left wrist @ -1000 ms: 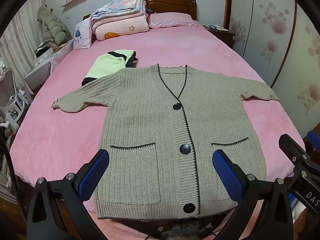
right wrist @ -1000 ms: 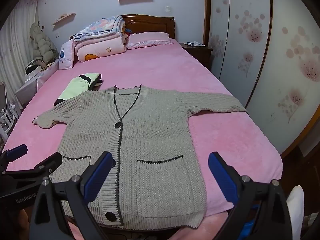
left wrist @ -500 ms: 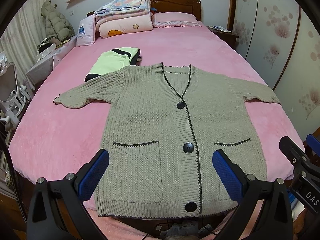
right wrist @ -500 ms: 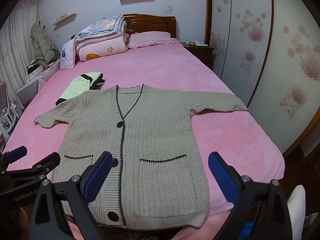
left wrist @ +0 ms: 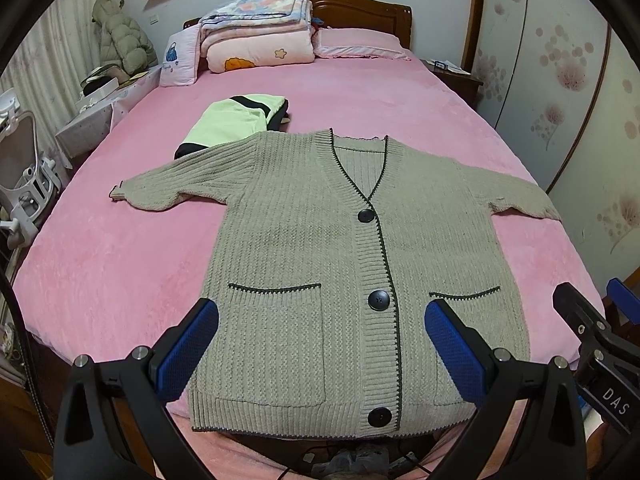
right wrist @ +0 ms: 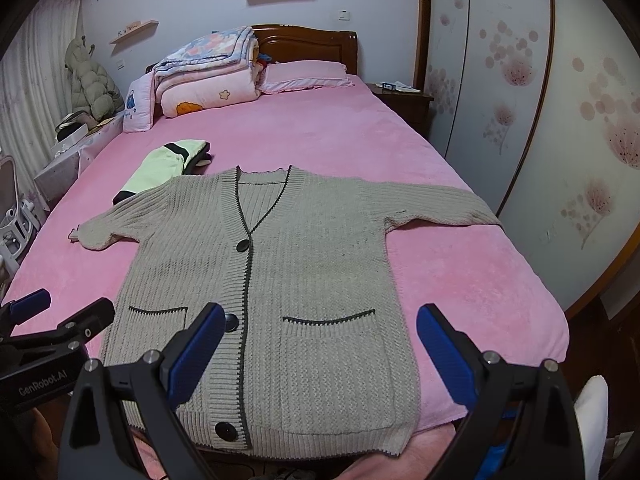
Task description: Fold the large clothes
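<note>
- The room was a bedroom: a wide bed (left wrist: 120,264) under a pink cover filled both views, with a wooden headboard at the far end and a floral wardrobe to the right of both claws.
- A grey cardigan (left wrist: 316,264) lay flat and face up on the bed, straight ahead of the claws, buttoned, sleeves out to either side, its hem at the near edge just under the fingertips.
- The left claw (left wrist: 322,344) stood wide open with nothing in it, its blue pads framing the left pocket and the middle button.
- The right claw (right wrist: 320,348) was just as wide open and empty, framing the right pocket; it also showed at the right edge of the left wrist view, beside the left claw.
- Over the last second the cardigan had slid lower and grown slightly larger in both views, and more of the headboard had come into sight; both claws had tipped up and eased forward a little.
- Nothing on the bed had moved: the cardigan was not yet touched or creased.
- I judged the fold had not begun; this looked like a lining-up before a first grip, probably at a sleeve or a side edge.
- A folded green garment (left wrist: 232,120) lay beyond the left claw, its near end tucked under the cardigan's left shoulder; a sleeve fold there might drag it.
</note>
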Motion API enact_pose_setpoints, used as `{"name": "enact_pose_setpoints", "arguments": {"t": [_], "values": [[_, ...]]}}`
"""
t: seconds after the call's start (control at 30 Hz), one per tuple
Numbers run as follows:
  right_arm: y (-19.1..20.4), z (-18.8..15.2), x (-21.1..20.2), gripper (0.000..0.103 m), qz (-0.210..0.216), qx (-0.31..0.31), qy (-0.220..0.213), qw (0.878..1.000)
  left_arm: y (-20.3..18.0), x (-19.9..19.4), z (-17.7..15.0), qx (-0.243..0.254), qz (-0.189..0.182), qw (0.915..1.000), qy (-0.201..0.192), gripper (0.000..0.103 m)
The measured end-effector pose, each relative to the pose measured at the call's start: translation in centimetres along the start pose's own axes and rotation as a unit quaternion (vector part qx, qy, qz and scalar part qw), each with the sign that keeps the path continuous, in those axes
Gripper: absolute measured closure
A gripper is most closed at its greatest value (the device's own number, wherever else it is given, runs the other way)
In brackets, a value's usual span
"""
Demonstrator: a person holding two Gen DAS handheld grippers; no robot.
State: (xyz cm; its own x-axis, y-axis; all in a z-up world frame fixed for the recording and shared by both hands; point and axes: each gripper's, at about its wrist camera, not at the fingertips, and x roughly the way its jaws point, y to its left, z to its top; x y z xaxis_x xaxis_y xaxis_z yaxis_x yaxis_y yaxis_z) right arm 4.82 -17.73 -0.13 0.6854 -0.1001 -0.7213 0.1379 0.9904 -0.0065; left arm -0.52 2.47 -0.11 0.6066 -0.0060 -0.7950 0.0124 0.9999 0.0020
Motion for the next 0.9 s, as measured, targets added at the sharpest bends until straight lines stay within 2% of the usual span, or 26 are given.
{"name": "enact_pose_setpoints", "arguments": {"t": [0.9], "values": [[-0.31,0.02,-0.25,0.006,0.013,-0.004,0.000,1.000,-0.55,-0.42,-0.62,0.006,0.000,1.0000,-0.004,0.001]]}}
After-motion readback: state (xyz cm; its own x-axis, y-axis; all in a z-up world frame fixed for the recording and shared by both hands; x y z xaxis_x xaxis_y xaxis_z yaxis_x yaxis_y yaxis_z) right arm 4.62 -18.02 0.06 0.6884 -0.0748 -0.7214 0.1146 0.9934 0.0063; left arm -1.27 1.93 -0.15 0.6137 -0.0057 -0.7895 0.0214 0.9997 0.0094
